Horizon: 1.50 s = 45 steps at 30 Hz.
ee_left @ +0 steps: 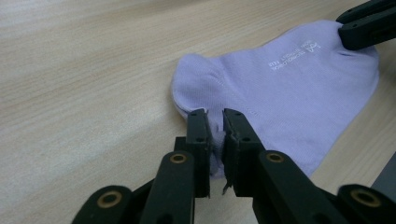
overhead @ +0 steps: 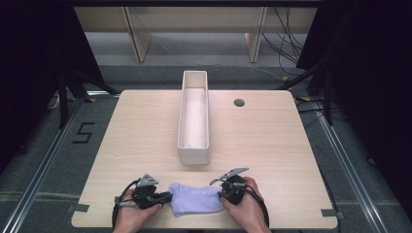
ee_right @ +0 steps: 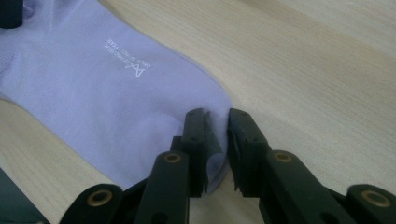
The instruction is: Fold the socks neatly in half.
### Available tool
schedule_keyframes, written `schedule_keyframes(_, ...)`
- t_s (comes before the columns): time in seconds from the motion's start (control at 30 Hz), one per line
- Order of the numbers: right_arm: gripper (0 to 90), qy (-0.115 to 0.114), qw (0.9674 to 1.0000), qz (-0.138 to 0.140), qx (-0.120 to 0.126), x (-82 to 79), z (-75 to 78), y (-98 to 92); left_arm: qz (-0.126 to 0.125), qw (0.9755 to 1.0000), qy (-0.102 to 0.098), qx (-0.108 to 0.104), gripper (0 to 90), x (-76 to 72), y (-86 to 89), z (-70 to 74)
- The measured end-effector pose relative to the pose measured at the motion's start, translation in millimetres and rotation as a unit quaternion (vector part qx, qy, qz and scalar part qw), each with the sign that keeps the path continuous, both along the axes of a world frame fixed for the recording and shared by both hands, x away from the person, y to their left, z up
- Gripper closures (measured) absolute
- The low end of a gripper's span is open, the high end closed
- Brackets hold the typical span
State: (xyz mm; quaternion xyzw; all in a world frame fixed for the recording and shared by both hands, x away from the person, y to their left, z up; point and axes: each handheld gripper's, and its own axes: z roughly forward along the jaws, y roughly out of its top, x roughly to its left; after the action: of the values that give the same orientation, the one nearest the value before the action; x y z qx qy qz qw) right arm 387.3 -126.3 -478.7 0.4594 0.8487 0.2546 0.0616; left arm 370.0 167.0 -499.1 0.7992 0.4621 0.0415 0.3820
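A lilac ankle sock (overhead: 197,198) with small white lettering lies flat near the table's front edge, between my two grippers. My left gripper (overhead: 167,196) comes in from the left, and in the left gripper view its jaws (ee_left: 215,116) are pinched on the sock (ee_left: 289,93) at its near edge, with fabric bunched between the pads. My right gripper (overhead: 221,194) meets the sock's right end. In the right gripper view its jaws (ee_right: 215,116) are closed on the rounded end of the sock (ee_right: 93,93). A hand holds each gripper.
A long, narrow white bin (overhead: 194,154) stands lengthwise in the middle of the light wooden table (overhead: 272,145), just beyond the sock. A small dark hole (overhead: 239,102) sits at the back right. Shelf legs and cables lie past the table's far edge.
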Motion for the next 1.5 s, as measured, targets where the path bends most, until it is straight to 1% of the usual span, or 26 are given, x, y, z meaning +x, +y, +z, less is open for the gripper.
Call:
schedule_keyframes(0.13, 78.1, -0.004, 1.0000, 0.002, -0.001, 0.3, -0.6, 0.2, -0.001, 1.0000, -0.004, 0.008, 83.4, -0.2, 0.0, 2.0)
schedule_keyframes(0.33, 78.1, -0.007, 1.0000, 0.005, -0.002, 0.3, -0.7, -0.1, -0.007, 0.9999, -0.014, -0.004, 83.9, -0.6, -0.3, 8.8)
schedule_keyframes(0.37, 78.1, -0.007, 1.0000, 0.005, -0.002, 0.3, -0.7, 0.1, -0.011, 0.9998, -0.017, -0.002, 84.0, -0.3, 0.5, 10.6)
schedule_keyframes(0.4, 78.0, 0.009, 0.9999, -0.010, -0.001, -1.5, 0.6, 1.4, -0.011, 0.9997, -0.022, -0.005, 84.0, -0.4, -0.3, 14.2)
schedule_keyframes(0.67, 75.1, 0.008, 0.9999, -0.009, 0.000, -0.5, 2.0, 1.8, -0.021, 0.9989, -0.041, -0.004, 84.0, -1.3, -5.2, 25.9)
schedule_keyframes(0.7, 73.5, -0.006, 1.0000, -0.001, 0.000, 0.5, 3.6, 1.3, -0.030, 0.9987, -0.040, -0.001, 84.0, -0.6, -4.6, 27.1)
schedule_keyframes(0.73, 71.8, 0.001, 0.9999, -0.013, 0.003, -1.2, 8.1, 2.9, -0.029, 0.9986, -0.043, -0.001, 84.0, -1.0, -5.1, 28.0)
schedule_keyframes(0.77, 71.7, -0.022, 0.9997, 0.000, 0.008, -0.4, 11.8, 2.5, -0.028, 0.9986, -0.044, -0.001, 84.0, -1.8, -6.4, 28.6)
schedule_keyframes(0.8, 72.4, -0.039, 0.9991, 0.002, 0.017, -1.2, 18.5, 4.4, -0.031, 0.9986, -0.043, 0.004, 84.0, -2.0, -6.1, 29.3)
schedule_keyframes(0.83, 75.4, -0.040, 0.9986, -0.002, 0.034, -3.7, 27.8, 10.2, -0.034, 0.9984, -0.045, 0.003, 83.9, -2.5, -6.6, 29.8)
schedule_keyframes(0.87, 78.1, -0.036, 0.9984, 0.005, 0.044, -4.3, 31.4, 13.7, -0.034, 0.9984, -0.045, 0.003, 83.9, -2.5, -6.6, 29.8)
schedule_keyframes(0.9, 78.1, -0.036, 0.9984, 0.005, 0.044, -4.3, 31.4, 13.7, -0.037, 0.9983, -0.045, 0.001, 83.9, -2.3, -6.4, 30.2)
schedule_keyframes(0.93, 81.4, -0.035, 0.9980, 0.011, 0.052, -4.2, 33.4, 18.3, -0.035, 0.9983, -0.045, -0.004, 83.9, -2.5, -7.3, 30.6)
schedule_keyframes(0.97, 84.7, -0.028, 0.9978, 0.020, 0.057, -4.0, 34.0, 23.6, -0.039, 0.9981, -0.049, 0.002, 83.9, -2.5, -6.9, 32.0)
schedule_keyframes(1.07, 89.9, 0.009, 0.9962, 0.043, 0.075, -2.7, 27.7, 43.2, -0.045, 0.9978, -0.049, 0.002, 83.9, -2.2, -8.0, 35.1)
schedule_keyframes(1.1, 90.0, 0.021, 0.9959, 0.051, 0.071, -1.7, 22.8, 51.0, -0.043, 0.9978, -0.050, -0.003, 83.9, -2.3, -9.0, 35.4)
schedule_keyframes(1.13, 90.0, 0.040, 0.9959, 0.043, 0.069, -1.9, 20.1, 55.6, -0.046, 0.9976, -0.051, 0.002, 83.9, -2.4, -9.0, 36.8)
schedule_keyframes(1.17, 90.0, 0.061, 0.9947, 0.039, 0.072, 1.2, 10.1, 63.3, -0.047, 0.9974, -0.054, 0.000, 83.9, -2.0, -9.6, 37.5)
schedule_keyframes(1.2, 90.0, 0.061, 0.9947, 0.039, 0.072, 1.2, 10.1, 63.3, -0.052, 0.9972, -0.055, 0.000, 83.9, -2.0, -9.7, 38.6)
schedule_keyframes(1.23, 90.0, 0.070, 0.9943, 0.034, 0.072, 1.6, 6.7, 66.2, -0.050, 0.9971, -0.057, -0.001, 83.9, -2.2, -10.7, 39.4)
schedule_keyframes(1.27, 90.0, 0.067, 0.9943, 0.038, 0.074, 2.9, 3.2, 67.6, -0.053, 0.9969, -0.058, 0.004, 83.9, -2.3, -10.6, 41.0)
schedule_keyframes(1.3, 90.0, 0.074, 0.9940, 0.032, 0.074, 3.3, 1.3, 68.9, -0.049, 0.9971, -0.058, -0.006, 83.9, -2.5, -12.3, 41.2)
schedule_keyframes(1.37, 90.0, 0.083, 0.9933, 0.023, 0.077, 4.7, -2.3, 70.9, -0.058, 0.9967, -0.058, -0.002, 83.9, -2.0, -12.1, 43.4)
schedule_keyframes(1.4, 90.0, 0.089, 0.9926, 0.016, 0.080, 5.4, -4.4, 72.0, -0.055, 0.9966, -0.061, -0.005, 83.9, -2.3, -13.2, 44.2)
schedule_keyframes(1.47, 90.0, 0.089, 0.9925, 0.017, 0.082, 5.7, -5.4, 72.3, -0.057, 0.9964, -0.062, -0.007, 83.9, -2.7, -13.7, 47.0)
schedule_keyframes(1.5, 90.0, 0.091, 0.9921, 0.015, 0.085, 5.8, -5.8, 72.9, -0.060, 0.9962, -0.062, -0.013, 83.9, -2.6, -14.1, 47.9)
